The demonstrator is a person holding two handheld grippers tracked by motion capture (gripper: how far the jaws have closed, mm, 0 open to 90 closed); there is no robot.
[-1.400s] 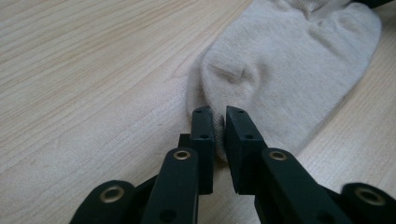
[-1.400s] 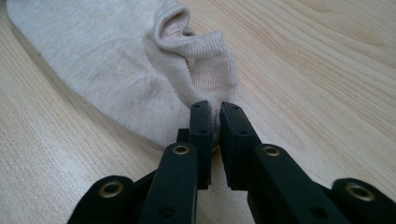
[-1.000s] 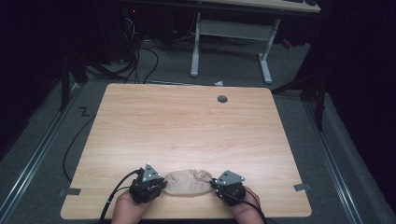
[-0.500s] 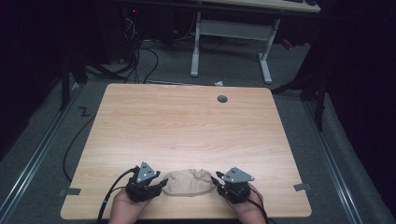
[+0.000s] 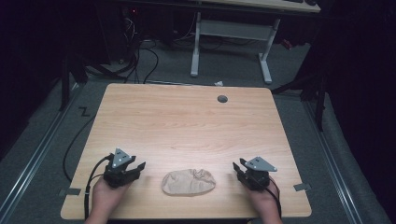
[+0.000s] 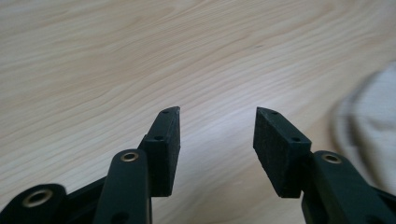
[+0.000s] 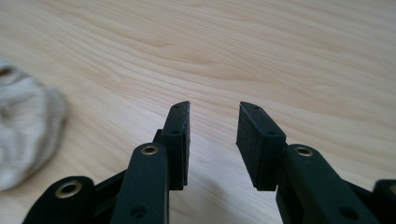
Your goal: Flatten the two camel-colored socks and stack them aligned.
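The beige, ribbed cloth bundle (image 5: 188, 182), which looks like a folded sock, lies on the pale wood-grain worktop (image 5: 187, 126) near your edge, between your two hands and touching neither. Your left gripper (image 5: 134, 169) sits well to its left with jaws spread and empty; your right gripper (image 5: 238, 168) sits to its right, jaws likewise apart and holding nothing. Both point inward at the bundle, which suggests you have let go and are giving it room.

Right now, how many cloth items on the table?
1. A beige folded cloth lies near the table's front edge, between the left gripper and right gripper, touching neither. Both grippers are open and empty.
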